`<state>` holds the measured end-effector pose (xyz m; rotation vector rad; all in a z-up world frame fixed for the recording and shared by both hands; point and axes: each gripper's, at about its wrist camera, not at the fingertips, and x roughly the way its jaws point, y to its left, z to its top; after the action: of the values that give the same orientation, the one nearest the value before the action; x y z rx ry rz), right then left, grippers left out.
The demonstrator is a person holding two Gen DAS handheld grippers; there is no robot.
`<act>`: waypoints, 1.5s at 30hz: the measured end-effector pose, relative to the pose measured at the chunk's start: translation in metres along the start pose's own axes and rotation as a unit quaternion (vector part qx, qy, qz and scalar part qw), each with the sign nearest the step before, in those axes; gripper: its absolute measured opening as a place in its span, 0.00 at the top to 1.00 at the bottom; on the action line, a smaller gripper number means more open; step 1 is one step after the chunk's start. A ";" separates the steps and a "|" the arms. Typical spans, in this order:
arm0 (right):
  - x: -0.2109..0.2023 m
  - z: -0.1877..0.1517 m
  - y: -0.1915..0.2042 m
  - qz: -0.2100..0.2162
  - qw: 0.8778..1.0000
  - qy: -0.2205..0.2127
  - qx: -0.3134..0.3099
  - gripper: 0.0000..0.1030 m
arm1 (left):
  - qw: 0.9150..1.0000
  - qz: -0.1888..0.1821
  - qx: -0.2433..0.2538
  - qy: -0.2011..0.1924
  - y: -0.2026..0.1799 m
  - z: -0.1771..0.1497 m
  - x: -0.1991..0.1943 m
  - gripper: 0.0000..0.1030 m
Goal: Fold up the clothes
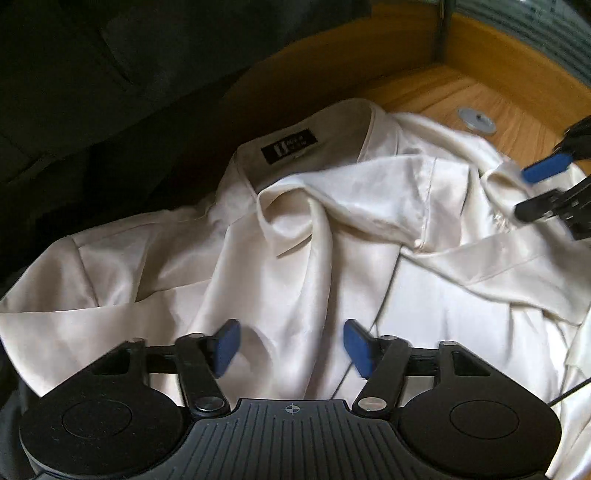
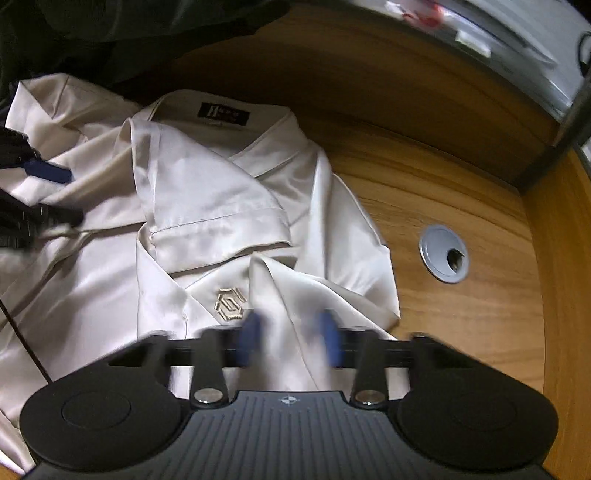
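Note:
A cream satin short-sleeved shirt (image 1: 314, 229) lies crumpled on a wooden table (image 1: 498, 96), collar away from me, with a black neck label (image 1: 287, 147). In the right wrist view the shirt (image 2: 207, 192) has one sleeve (image 2: 221, 229) folded across its front, above a gold embroidered emblem (image 2: 229, 303). My left gripper (image 1: 291, 347) hovers over the shirt's left-middle, blue pads wide apart, with loose cloth under the gap. My right gripper (image 2: 291, 339) is blurred; its pads stand apart astride a raised fold of cloth by the emblem. Each gripper also shows in the other's view: right gripper (image 1: 535, 188), left gripper (image 2: 55, 194).
A grey round cable grommet (image 2: 444, 254) is set in the table (image 2: 461, 314) to the right of the shirt. Dark clothing (image 1: 74, 81) is piled beyond the collar at the upper left. A metal post (image 1: 441, 29) and a raised wooden edge bound the table's far right.

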<state>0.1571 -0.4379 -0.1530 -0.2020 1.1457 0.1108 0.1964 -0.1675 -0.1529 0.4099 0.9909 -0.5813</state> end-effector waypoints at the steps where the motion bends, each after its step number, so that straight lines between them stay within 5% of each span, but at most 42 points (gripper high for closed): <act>1: 0.001 0.001 0.000 0.000 1.000 0.001 -0.001 0.94 | 1.000 -0.001 -0.007 0.002 0.003 0.000 -0.002 0.97; 8: -0.032 -0.015 -0.029 -0.065 0.998 -0.010 0.022 0.97 | 0.994 0.057 -0.086 -0.029 0.044 -0.016 -0.043 0.97; 13: -0.057 -0.041 -0.069 -0.129 0.989 -0.001 0.067 0.97 | 0.973 0.143 -0.176 -0.032 0.101 -0.052 -0.088 0.97; 17: -0.076 -0.061 -0.094 -0.190 0.977 0.002 0.099 0.99 | 0.943 0.212 -0.256 -0.024 0.137 -0.087 -0.127 0.97; 25: -0.077 -0.065 -0.090 -0.302 0.948 0.004 0.100 0.99 | 0.857 0.332 -0.394 -0.013 0.148 -0.133 -0.185 0.97; 28: -0.075 -0.064 -0.084 -0.279 0.955 0.009 0.098 0.94 | 0.846 0.340 -0.412 -0.002 0.152 -0.146 -0.192 0.97; 32: -0.088 -0.062 -0.072 -0.221 0.969 -0.010 0.108 0.81 | 0.848 0.334 -0.412 0.012 0.159 -0.165 -0.195 0.94; 36: -0.104 -0.065 -0.041 -0.137 0.986 -0.034 0.093 0.71 | 0.850 0.310 -0.426 0.014 0.169 -0.186 -0.195 0.80; 45: -0.111 -0.085 0.077 0.004 1.000 -0.027 -0.010 0.64 | 0.880 0.274 -0.388 0.006 0.157 -0.208 -0.209 0.66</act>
<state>0.0209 -0.3798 -0.0934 -0.2119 1.0912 0.1338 0.0707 0.1295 -0.0645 -0.0407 0.9783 0.3461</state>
